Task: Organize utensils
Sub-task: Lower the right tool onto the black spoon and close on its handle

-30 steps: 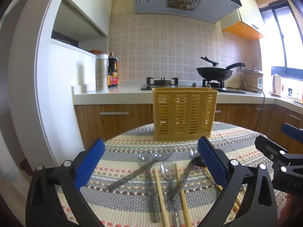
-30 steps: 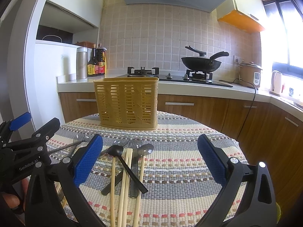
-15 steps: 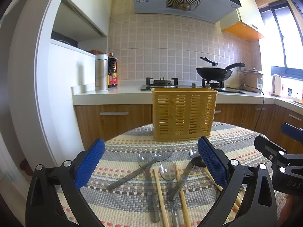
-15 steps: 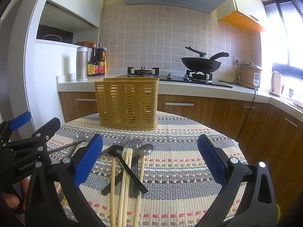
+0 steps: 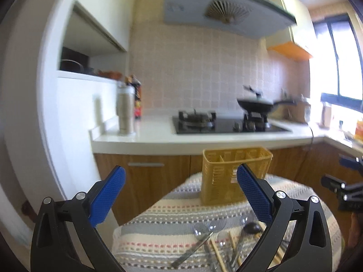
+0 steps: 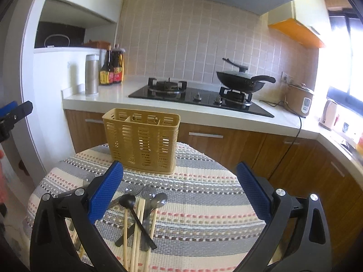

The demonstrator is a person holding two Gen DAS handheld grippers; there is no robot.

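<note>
Left wrist view is motion-blurred and shows the left gripper held above the near edge of a round table covered by a striped woven tablecloth, its two blue-padded fingers spread wide with nothing between them. Beyond the right finger stands a yellow slotted utensil basket, upright on the cloth, with dividers visible inside its open top. Nearer the camera, a loose heap of utensils lies flat on the cloth: clear plastic spoons, a black spoon and wooden chopsticks, crossing one another. At the right edge the other tool shows as dark clamps with a blue tip. In the right wrist view, which is sharp, the right gripper also hangs over the table with its fingers wide apart and gripping nothing. The utensil basket stands at the far side of the tablecloth, well apart from the pile. The black spoon lies diagonally across the chopsticks, with a metal spoon just beside them, all close to the left finger. Behind the table runs a white counter with a gas hob, a black wok, sauce bottles and a steel flask.
</note>
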